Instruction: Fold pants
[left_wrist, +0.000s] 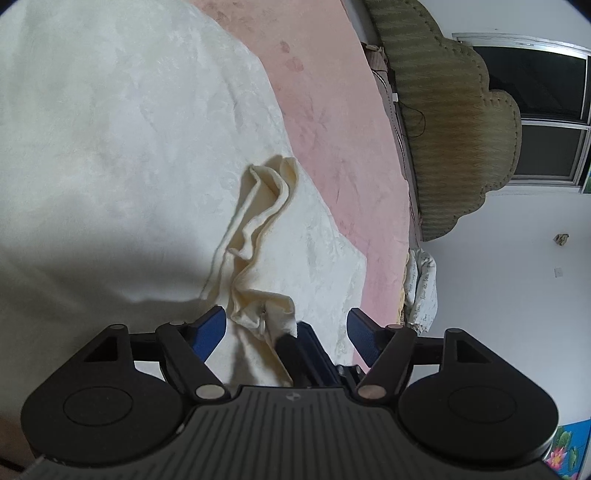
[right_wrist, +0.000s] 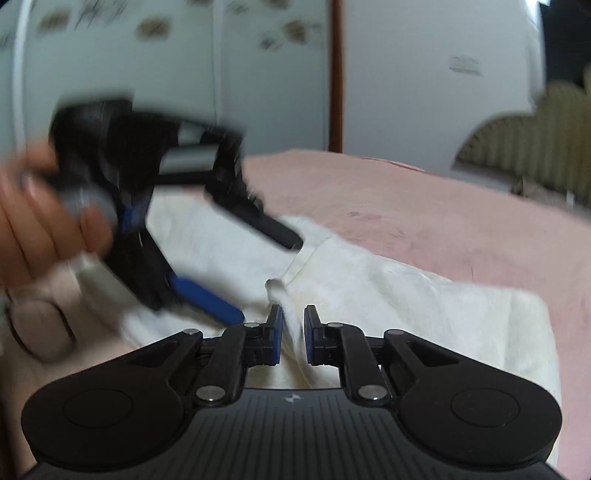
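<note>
Cream-white pants (left_wrist: 122, 147) lie spread on a pink bed (left_wrist: 332, 122), with a crumpled ridge of fabric (left_wrist: 258, 214) running toward me. My left gripper (left_wrist: 286, 315) is open, its blue pads (left_wrist: 210, 328) standing wide on either side of that ridge without touching it. Between them a finger of the right gripper (left_wrist: 291, 350) reaches in with the cloth bunched at its tip. In the right wrist view, the right gripper (right_wrist: 293, 314) is shut on a narrow fold of the pants (right_wrist: 406, 295). The left gripper (right_wrist: 267, 280), blurred, straddles the same fold from the left.
A person's hand (right_wrist: 40, 221) holds the left gripper. An olive padded headboard (left_wrist: 461, 129) stands at the bed's far end beside a dark window (left_wrist: 546, 92). Pale wardrobe doors (right_wrist: 258, 74) rise behind the bed. A patterned pillow (left_wrist: 421, 291) sits at the bed's edge.
</note>
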